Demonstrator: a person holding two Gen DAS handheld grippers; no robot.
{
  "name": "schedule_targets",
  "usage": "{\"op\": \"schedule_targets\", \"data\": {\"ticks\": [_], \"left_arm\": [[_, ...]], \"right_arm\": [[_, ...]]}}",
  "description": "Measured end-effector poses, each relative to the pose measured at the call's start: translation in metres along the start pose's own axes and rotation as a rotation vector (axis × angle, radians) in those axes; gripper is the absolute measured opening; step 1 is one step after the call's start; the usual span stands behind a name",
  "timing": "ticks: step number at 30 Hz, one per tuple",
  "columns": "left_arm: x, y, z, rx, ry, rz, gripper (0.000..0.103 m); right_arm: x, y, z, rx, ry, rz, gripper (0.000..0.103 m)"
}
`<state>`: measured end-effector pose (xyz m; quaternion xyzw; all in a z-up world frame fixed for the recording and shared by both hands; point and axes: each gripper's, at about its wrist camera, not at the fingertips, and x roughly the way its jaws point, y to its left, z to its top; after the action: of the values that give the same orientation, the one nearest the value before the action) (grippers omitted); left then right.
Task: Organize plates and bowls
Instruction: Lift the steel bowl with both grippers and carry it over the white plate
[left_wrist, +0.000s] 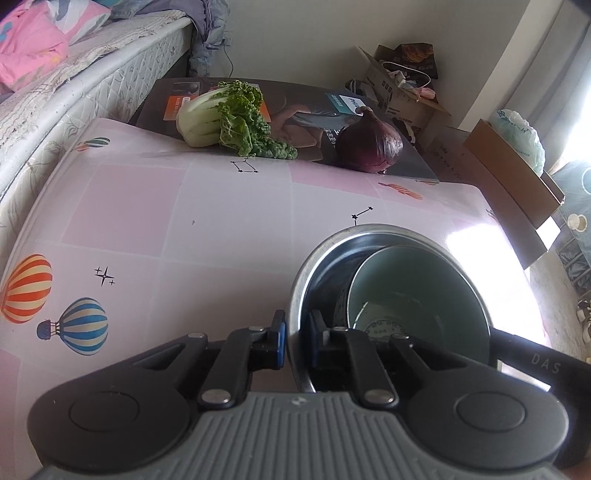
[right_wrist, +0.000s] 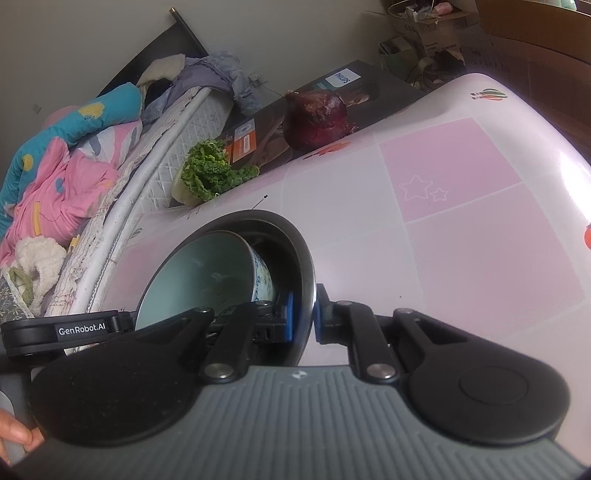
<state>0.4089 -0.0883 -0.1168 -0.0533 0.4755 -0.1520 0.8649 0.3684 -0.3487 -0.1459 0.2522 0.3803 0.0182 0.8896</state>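
- Pink-and-white checked tablecloth (left_wrist: 155, 221) with balloon prints covers the table, bare ahead of both pairs of jaws; its far-right edge drops off beside cardboard boxes (left_wrist: 517, 166), and a mattress (left_wrist: 55, 110) runs along its left side.
- Left gripper (left_wrist: 295, 334) pinches the near-left rim of the steel bowl (left_wrist: 369, 236), one blue pad inside, one outside.
- Right gripper (right_wrist: 303, 314) clamps the opposite rim the same way.
- Inside the steel bowl, a pale green ceramic bowl (left_wrist: 424, 280) leans tilted, its mouth facing the jaws.
- Well beyond the jaws, a leafy cabbage (left_wrist: 229, 118) and a red onion (left_wrist: 373, 144) rest on a dark printed box (left_wrist: 295, 99).
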Motion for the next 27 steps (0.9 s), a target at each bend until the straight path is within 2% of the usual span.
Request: {"op": "schedule_targets", "data": {"ticks": [27], "left_arm": [[0.001, -0.0036, 0.002, -0.03, 0.019, 0.021, 0.012]], "right_arm": [[-0.0005, -0.0072, 0.0008, 0.07, 0.012, 0.015, 0.01]]}}
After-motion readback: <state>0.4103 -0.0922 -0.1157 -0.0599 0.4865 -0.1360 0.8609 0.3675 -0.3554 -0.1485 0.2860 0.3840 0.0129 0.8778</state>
